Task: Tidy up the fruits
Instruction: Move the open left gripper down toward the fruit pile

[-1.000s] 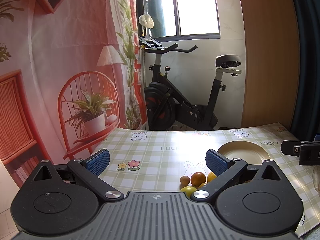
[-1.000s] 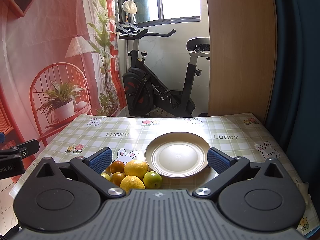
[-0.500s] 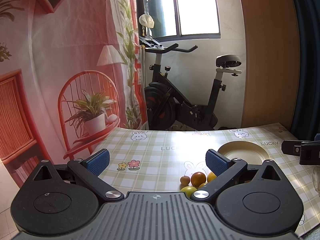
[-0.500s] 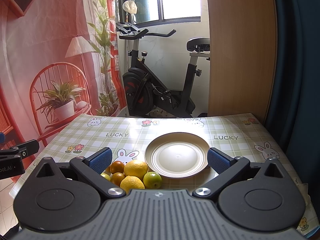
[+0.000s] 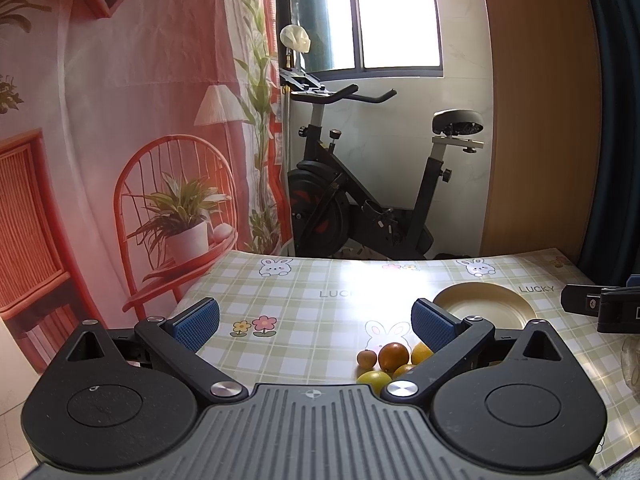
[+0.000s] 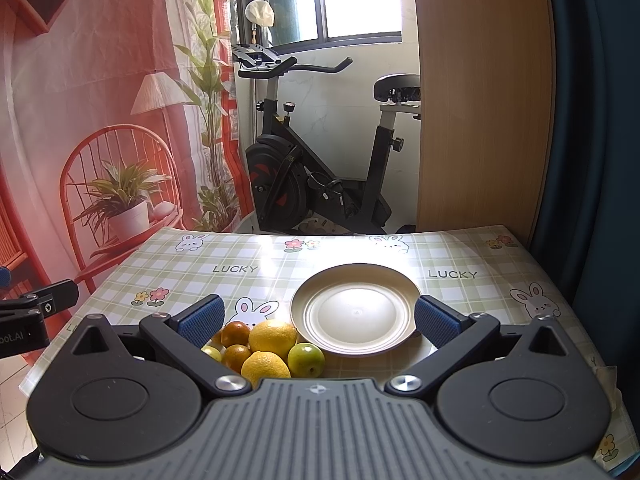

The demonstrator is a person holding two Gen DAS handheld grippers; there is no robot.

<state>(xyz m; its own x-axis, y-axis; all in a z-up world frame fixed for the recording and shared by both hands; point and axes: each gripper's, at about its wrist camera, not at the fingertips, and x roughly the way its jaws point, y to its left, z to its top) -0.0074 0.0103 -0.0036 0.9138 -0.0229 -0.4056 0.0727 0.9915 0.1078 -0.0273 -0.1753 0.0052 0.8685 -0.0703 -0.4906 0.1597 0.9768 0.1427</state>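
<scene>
Fruits (image 6: 264, 346) left of (touching) plate (image 6: 356, 314)

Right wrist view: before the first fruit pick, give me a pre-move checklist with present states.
1. Right gripper jaws open, nothing held: ok.
2. Left gripper jaws open, nothing held: ok.
3. Plate bare, ready to receive fruit: ok.
4. Fruits off the plate, clustered left of it; large lemon and green fruit unobstructed: ok.
5. Fruits touch one another, so lifting one may roll neighbours: not ok.
6. Fruit count, some hidden behind the gripper body: cannot tell.
</scene>
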